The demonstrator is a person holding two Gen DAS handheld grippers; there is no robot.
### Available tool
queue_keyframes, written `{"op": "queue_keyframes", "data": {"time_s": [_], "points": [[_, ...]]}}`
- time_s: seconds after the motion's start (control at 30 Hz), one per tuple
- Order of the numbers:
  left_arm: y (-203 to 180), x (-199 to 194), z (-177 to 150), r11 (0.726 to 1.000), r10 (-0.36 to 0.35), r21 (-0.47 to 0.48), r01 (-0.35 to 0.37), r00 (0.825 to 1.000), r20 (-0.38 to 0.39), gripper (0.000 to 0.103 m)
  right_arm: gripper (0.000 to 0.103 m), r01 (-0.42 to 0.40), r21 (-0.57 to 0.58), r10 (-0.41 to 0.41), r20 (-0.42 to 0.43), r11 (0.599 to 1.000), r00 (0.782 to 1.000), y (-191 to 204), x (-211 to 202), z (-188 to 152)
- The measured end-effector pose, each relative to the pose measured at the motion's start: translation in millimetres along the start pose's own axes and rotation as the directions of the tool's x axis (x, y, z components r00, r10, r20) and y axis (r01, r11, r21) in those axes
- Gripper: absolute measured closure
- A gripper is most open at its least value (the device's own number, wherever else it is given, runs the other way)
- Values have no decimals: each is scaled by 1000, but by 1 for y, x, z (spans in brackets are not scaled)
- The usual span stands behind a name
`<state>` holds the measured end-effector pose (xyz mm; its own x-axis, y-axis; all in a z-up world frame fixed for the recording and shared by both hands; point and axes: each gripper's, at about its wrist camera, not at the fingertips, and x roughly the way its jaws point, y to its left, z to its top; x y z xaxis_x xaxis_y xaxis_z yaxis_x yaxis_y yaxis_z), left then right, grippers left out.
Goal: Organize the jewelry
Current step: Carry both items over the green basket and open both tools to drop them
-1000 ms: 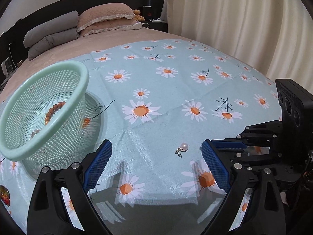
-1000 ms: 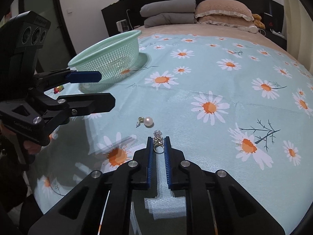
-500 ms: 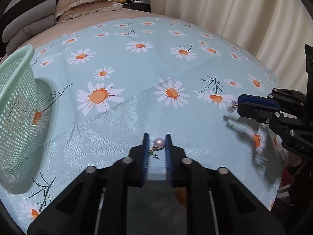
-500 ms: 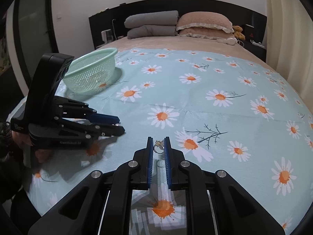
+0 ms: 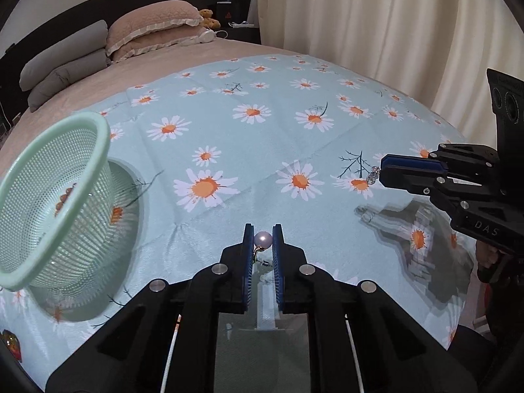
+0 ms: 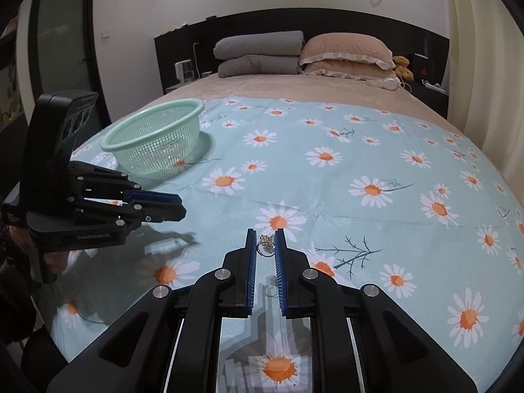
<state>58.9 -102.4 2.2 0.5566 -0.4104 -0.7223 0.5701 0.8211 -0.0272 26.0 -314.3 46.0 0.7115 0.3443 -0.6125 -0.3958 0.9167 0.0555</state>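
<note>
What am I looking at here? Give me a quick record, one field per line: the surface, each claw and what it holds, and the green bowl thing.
surface: daisy-print cloth spread over a bed
left gripper: shut on pearl earring
right gripper: shut on ring, which has a sparkly top
basket: green mesh, on the cloth, to the left of both grippers
basket contents: brown bead bracelet
behind: pillows at the headboard

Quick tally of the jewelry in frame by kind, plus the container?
Pearl earring: 1, in the left gripper
Ring: 1, in the right gripper
Beaded bracelet: 1, in the basket
Green mesh basket: 1
Total: 4
</note>
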Motion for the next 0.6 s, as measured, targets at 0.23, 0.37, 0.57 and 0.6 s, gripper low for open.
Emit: {"op": "queue_keyframes", "data": {"time_s": [0.23, 0.37, 0.57, 0.6], "points": [[30, -41, 9, 995, 99, -27, -97, 993, 68, 91, 92, -72, 0, 71, 50, 997, 996, 17, 3, 32], [52, -62, 9, 985, 162, -69, -155, 982, 102, 91, 92, -118, -26, 120, 94, 993, 988, 36, 9, 60], [92, -86, 6, 962, 252, -139, -234, 959, 130, 91, 92, -178, -88, 189, 139, 980, 972, 66, 24, 107], [99, -89, 5, 959, 262, -148, -243, 956, 132, 91, 92, -190, -93, 201, 142, 977, 969, 71, 28, 113]]}}
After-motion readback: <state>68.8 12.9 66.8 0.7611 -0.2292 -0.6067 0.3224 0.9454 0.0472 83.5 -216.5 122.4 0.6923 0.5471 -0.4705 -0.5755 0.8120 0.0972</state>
